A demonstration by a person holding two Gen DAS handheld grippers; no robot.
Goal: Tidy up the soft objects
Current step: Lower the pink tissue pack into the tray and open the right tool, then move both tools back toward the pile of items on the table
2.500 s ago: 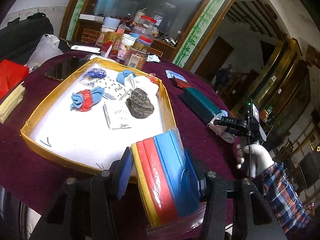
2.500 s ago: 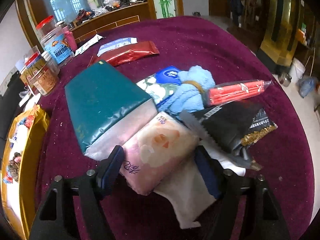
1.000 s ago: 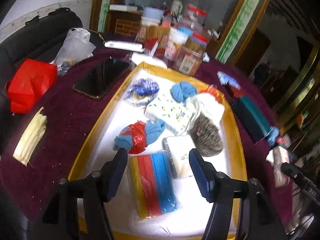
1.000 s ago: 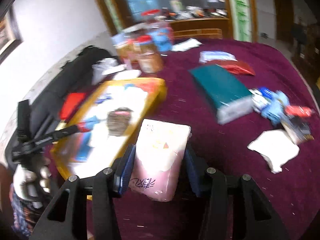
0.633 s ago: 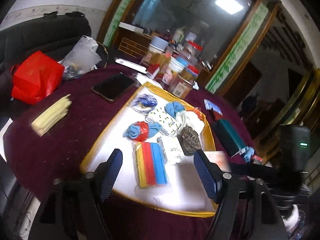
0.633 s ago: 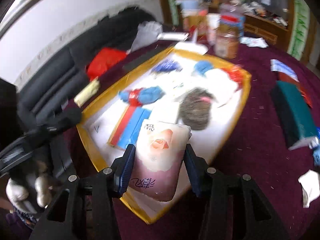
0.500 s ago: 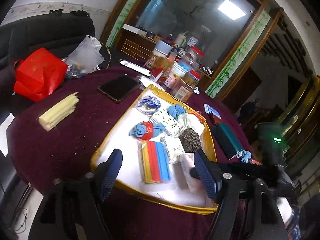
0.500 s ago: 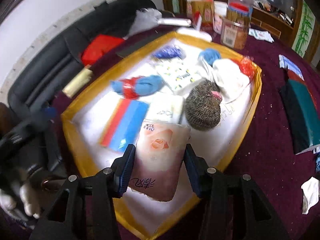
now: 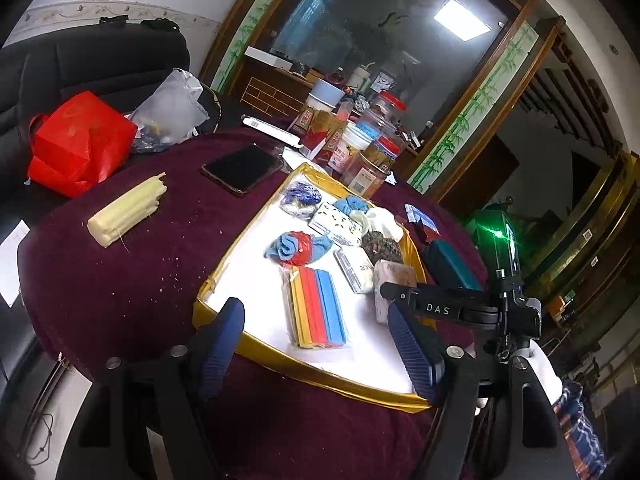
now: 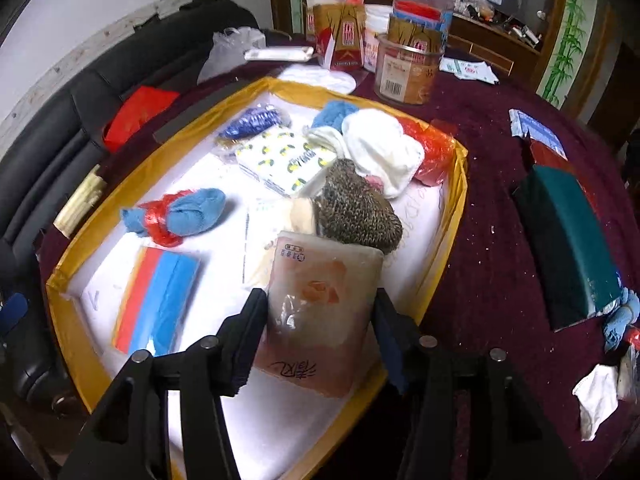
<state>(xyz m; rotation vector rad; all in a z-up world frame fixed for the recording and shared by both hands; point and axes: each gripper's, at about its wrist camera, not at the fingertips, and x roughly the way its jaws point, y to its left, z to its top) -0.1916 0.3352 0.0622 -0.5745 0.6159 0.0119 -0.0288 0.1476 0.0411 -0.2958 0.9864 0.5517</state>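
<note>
A gold-rimmed white tray (image 9: 256, 340) (image 10: 456, 208) holds soft items: a colored sponge pack (image 9: 318, 306) (image 10: 158, 300), a blue-red cloth bundle (image 9: 296, 249) (image 10: 176, 212), a knitted ball (image 10: 356, 212), white cloth (image 10: 380, 152) and tissue packs. My right gripper (image 10: 318, 334) is shut on a pink tissue pack (image 10: 320, 312) (image 9: 390, 280), low over the tray's near right part beside the knitted ball. My left gripper (image 9: 320, 340) is open and empty, pulled back above the tray's near edge.
On the maroon tablecloth: a teal tissue pack (image 10: 568, 240), a blue cloth (image 10: 622, 316), a white tissue (image 10: 596, 396), a phone (image 9: 242, 168), a pale yellow bundle (image 9: 128, 208), jars and boxes (image 10: 408, 60) behind the tray. A red bag (image 9: 76, 144) lies on the black sofa.
My right gripper carried the pink tissue pack from the table over into the tray and lowered it. My left gripper let go of the sponge pack in the tray and drew back.
</note>
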